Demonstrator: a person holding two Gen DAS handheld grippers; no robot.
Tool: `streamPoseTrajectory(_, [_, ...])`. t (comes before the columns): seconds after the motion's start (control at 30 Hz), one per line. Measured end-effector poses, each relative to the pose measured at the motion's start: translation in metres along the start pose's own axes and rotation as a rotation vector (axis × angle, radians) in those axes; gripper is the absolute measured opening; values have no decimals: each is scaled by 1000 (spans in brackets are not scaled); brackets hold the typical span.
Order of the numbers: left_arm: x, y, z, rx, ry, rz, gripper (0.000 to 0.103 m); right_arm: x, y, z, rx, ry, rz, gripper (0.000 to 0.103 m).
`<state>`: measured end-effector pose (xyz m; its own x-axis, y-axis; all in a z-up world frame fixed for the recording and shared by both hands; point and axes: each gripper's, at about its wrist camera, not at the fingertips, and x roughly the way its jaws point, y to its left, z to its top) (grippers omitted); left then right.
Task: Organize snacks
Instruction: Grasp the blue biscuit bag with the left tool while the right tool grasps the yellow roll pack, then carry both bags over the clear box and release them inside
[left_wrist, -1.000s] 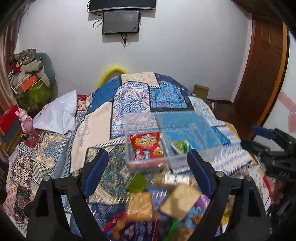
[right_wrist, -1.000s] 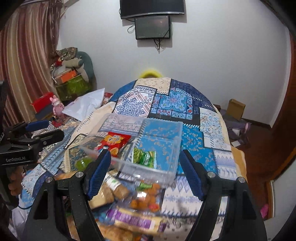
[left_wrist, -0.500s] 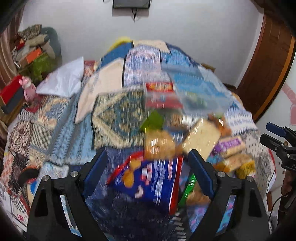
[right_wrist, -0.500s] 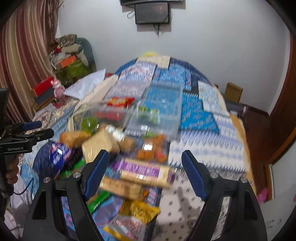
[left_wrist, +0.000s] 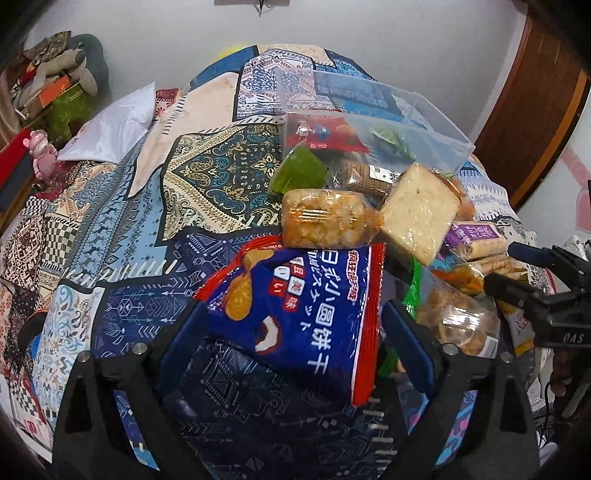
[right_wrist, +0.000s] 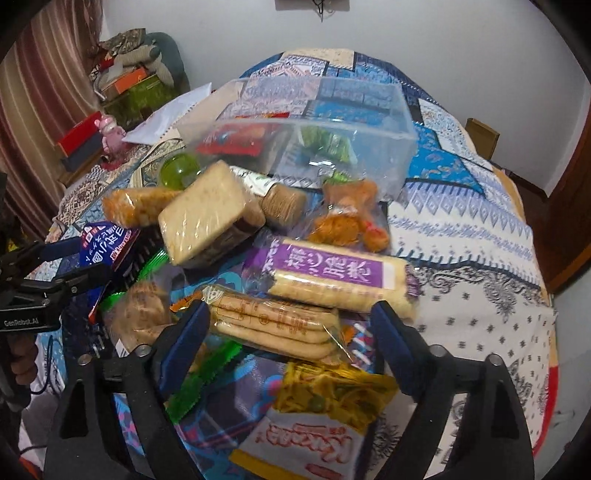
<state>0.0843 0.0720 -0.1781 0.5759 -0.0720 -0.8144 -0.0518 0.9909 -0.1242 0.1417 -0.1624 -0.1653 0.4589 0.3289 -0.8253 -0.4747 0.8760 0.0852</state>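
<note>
Two grippers hang over a heap of snack packets on a patchwork bedspread (left_wrist: 207, 177), and both have just been opening their jaws. The left gripper (left_wrist: 291, 339) has its blue fingers (left_wrist: 177, 339) wide apart on either side of one blue biscuit bag (left_wrist: 303, 295) with a red edge; the pads do not press on it. The right gripper (right_wrist: 291, 336) also stands wide, its fingers (right_wrist: 184, 339) flanking one clear pack of long pale biscuits (right_wrist: 273, 321) without clamping it.

One clear plastic bin (right_wrist: 314, 136) sits at the far side of the heap. Inside it lie two packets: one red (right_wrist: 229, 142) at the left and one green (right_wrist: 325, 142) at the right. Just in front of the bin's left corner rests one green round cup (right_wrist: 181, 171).

Near the middle of the heap, one square pack of pale crackers (right_wrist: 207, 218) leans tilted, with one orange-tinted bag of puffs (right_wrist: 133, 206) to its left and one roll of brown round biscuits (right_wrist: 284, 201) to its right. One bag of orange fried pieces (right_wrist: 347, 218) lies beyond one purple-labelled biscuit pack (right_wrist: 332, 273). Nearest the right gripper lie one yellow packet (right_wrist: 328, 391) and one green wrapper (right_wrist: 199, 380). One white pillow (left_wrist: 114, 129) rests far left on the bed.
</note>
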Motion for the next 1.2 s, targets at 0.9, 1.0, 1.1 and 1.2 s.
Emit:
streamPoseTrajectory(0.9, [-3, -5, -14, 19, -37, 82, 82, 1, -12, -8, 57, 38, 152, 50])
streamPoseTrajectory(1.0, [-10, -5, -16, 17, -43, 73, 79, -4, -14, -7, 54, 26, 158, 44])
streamPoseTrajectory(1.1, [-19, -6, -17, 10, -48, 60, 77, -10, -14, -7, 44, 9, 151, 41])
streamPoseTrajectory(1.2, [-31, -10, -19, 14, -67, 50, 76, -18, -14, -7, 44, -10, 154, 36])
